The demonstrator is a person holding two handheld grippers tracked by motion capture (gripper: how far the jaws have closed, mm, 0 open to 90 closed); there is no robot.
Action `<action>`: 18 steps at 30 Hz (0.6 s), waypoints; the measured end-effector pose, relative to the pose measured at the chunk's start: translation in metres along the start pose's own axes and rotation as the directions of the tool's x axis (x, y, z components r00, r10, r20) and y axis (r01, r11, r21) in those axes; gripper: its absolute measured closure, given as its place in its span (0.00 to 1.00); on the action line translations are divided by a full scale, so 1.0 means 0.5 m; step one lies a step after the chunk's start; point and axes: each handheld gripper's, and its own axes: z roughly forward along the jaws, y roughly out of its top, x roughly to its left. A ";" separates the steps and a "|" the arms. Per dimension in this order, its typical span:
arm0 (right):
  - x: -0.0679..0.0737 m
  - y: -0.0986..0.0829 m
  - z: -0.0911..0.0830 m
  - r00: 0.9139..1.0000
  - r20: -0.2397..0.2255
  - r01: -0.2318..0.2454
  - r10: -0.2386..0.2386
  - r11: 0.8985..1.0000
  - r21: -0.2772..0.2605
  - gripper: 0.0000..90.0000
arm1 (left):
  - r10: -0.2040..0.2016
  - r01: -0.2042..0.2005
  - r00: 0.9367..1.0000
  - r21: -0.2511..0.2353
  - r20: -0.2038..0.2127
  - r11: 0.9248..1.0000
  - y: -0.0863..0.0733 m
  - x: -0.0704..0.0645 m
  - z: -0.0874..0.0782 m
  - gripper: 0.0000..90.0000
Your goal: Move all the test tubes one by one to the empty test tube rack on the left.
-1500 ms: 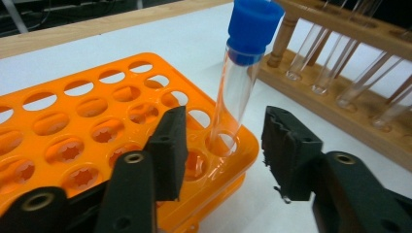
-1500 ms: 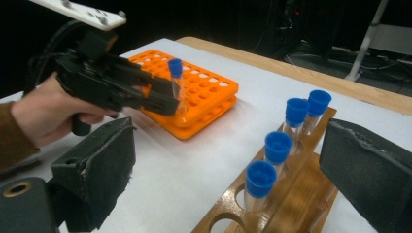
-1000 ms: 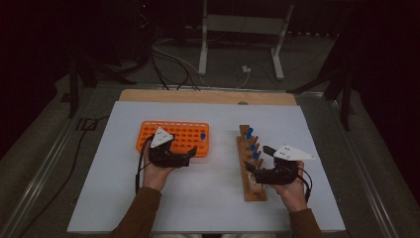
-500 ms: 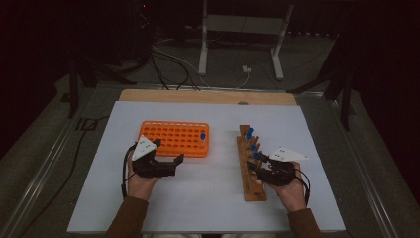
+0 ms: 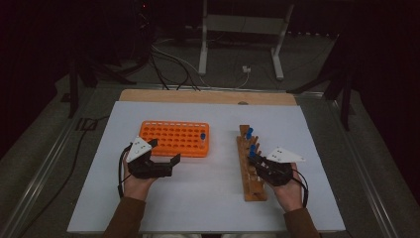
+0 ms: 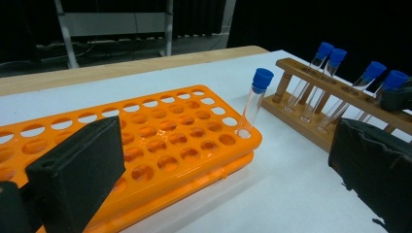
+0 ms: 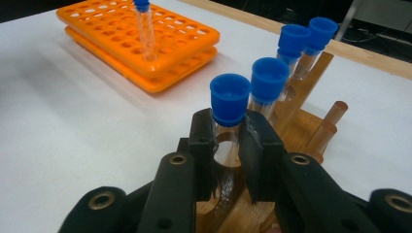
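A dark room surrounds a white-topped table (image 5: 208, 198) with a bare wooden strip along its far edge; cables and a metal stand lie on the floor beyond. At the left, the left gripper (image 5: 161, 161) rests just in front of the orange rack (image 5: 173, 139), its fingers spread wide and holding nothing, presumably parked clear of the rack so the other hand can work. One blue-capped tube (image 6: 252, 104) already stands upright in a hole at the right end of the orange rack, with most holes around it free. Further right, the wooden rack (image 5: 250, 168) holds four capped tubes leaning in a row. The right gripper (image 7: 228, 141) has its fingers closed on the nearest tube (image 7: 228, 104), just beneath its blue cap, which leaves the cap free and gives a firm hold for lifting, judging by the grip. The neighbouring tube (image 7: 268, 82) stands very close behind and could be brushed on a tilted pull. Bare table separates the two racks, so nothing blocks the carry.
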 end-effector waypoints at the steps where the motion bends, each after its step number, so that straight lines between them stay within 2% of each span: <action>1: 0.000 0.000 0.001 1.000 0.002 -0.001 0.001 1.000 -0.002 0.84 | 0.000 0.000 1.000 0.000 -0.001 1.000 0.000 0.000 0.000 0.01; 12: -0.001 -0.001 0.008 1.000 0.017 -0.011 0.011 1.000 -0.013 0.85 | 0.000 0.000 1.000 0.009 -0.003 1.000 -0.003 0.001 0.002 0.01; 18: 0.000 0.004 0.002 1.000 0.010 -0.013 0.014 1.000 -0.016 0.85 | 0.001 -0.001 1.000 0.003 -0.006 1.000 -0.001 0.001 -0.002 0.01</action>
